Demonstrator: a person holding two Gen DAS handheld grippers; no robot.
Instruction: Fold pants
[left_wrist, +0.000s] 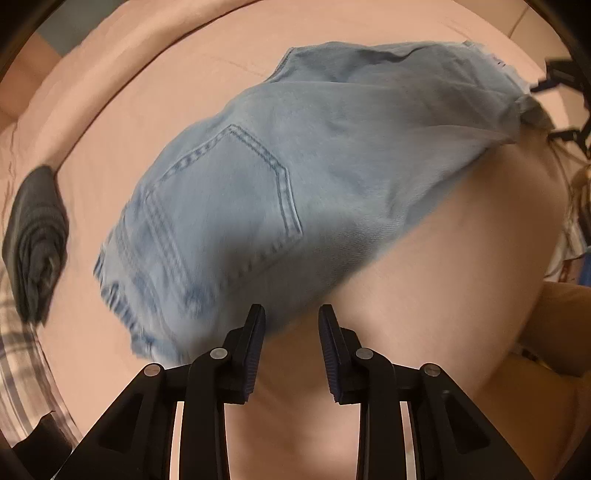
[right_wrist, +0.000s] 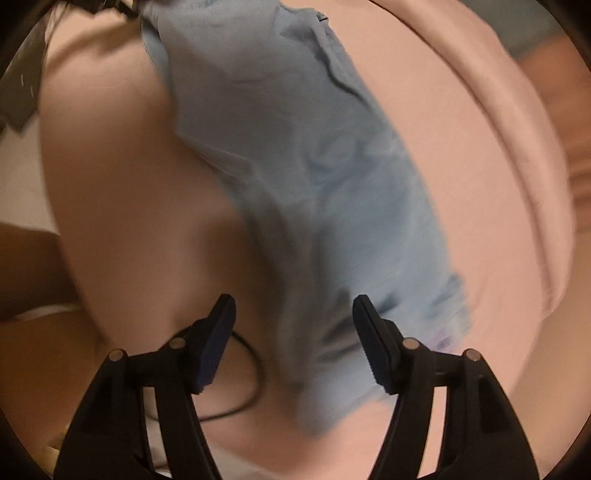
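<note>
Light blue denim pants (left_wrist: 295, 177) lie on a pink bed sheet (left_wrist: 424, 295), back pocket (left_wrist: 236, 206) facing up and a frayed edge at the lower left. My left gripper (left_wrist: 291, 315) points down at the near edge of the denim, open, with only pink sheet showing between its fingers; the left fingertip (left_wrist: 256, 325) sits right at the cloth's border. In the right wrist view the pants (right_wrist: 295, 166) run as a blurred strip from the top down to my right gripper (right_wrist: 294, 306). That gripper stands wide open above the cloth, its pads clear of it.
A folded dark grey garment (left_wrist: 35, 240) lies at the sheet's left edge, with plaid cloth (left_wrist: 18, 369) below it. A black cable (right_wrist: 255, 384) loops by the right gripper's left finger. The bed's edge and brown surface (left_wrist: 561, 325) lie at the right.
</note>
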